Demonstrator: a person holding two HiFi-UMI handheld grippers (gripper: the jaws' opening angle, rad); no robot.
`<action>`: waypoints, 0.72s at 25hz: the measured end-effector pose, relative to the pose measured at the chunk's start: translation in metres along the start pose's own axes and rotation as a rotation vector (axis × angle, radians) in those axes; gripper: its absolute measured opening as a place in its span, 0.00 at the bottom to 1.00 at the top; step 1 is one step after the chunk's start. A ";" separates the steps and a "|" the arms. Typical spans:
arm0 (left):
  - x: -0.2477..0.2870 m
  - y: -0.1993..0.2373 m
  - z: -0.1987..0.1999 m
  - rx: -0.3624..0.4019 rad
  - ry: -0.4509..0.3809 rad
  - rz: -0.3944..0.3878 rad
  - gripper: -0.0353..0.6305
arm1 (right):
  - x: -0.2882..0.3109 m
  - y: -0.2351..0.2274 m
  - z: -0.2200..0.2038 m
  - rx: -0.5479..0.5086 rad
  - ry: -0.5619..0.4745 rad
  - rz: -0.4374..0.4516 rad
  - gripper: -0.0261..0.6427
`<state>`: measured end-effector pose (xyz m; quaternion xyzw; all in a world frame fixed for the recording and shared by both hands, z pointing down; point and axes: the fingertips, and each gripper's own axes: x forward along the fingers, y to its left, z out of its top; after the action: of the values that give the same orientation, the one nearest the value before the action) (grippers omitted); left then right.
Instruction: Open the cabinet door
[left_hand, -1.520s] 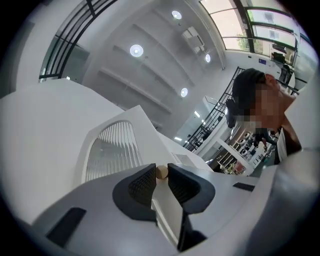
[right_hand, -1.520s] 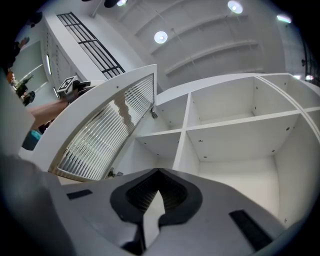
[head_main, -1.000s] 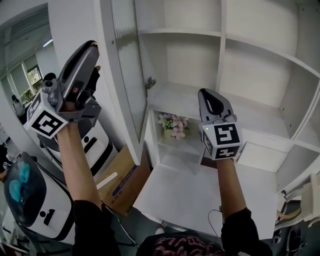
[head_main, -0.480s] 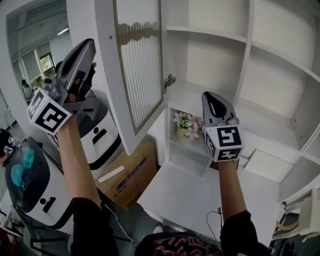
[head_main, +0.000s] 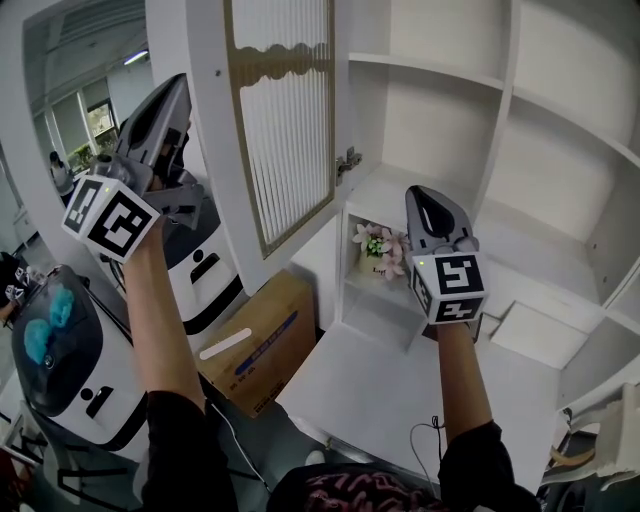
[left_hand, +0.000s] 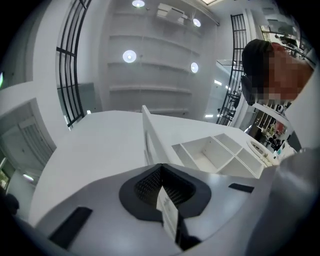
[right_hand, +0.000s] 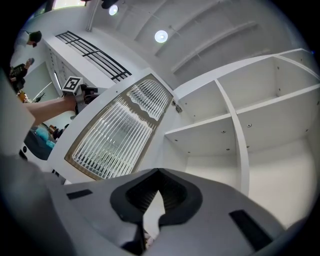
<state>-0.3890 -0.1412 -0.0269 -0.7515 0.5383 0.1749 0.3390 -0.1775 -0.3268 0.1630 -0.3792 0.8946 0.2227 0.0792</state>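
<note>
White shelving (head_main: 440, 70) fills the background, and the cabinet door (head_main: 285, 130) hangs wide open at 11 o'clock, showing far more ribbed glass than a second ago (hinge on its 3 o'clock edge). The left claw (head_main: 178, 85), up at 10 o'clock off the door's free edge, has just been closing and is now pressed together on nothing. The right claw (head_main: 416, 195) at 3 o'clock is pinched together, empty, near pink flowers (head_main: 375, 245).
</note>
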 end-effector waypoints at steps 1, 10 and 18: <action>-0.001 0.000 0.004 0.010 -0.011 0.018 0.08 | -0.002 -0.002 0.000 0.000 0.001 -0.004 0.06; -0.016 -0.008 0.015 0.143 -0.006 0.210 0.08 | -0.016 -0.014 0.007 0.006 -0.011 -0.021 0.06; 0.003 -0.057 0.033 0.202 0.001 0.213 0.08 | -0.049 -0.037 0.021 0.004 -0.028 -0.054 0.06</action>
<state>-0.3319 -0.1096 -0.0343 -0.6524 0.6300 0.1542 0.3921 -0.1175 -0.3083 0.1469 -0.4000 0.8833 0.2240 0.0982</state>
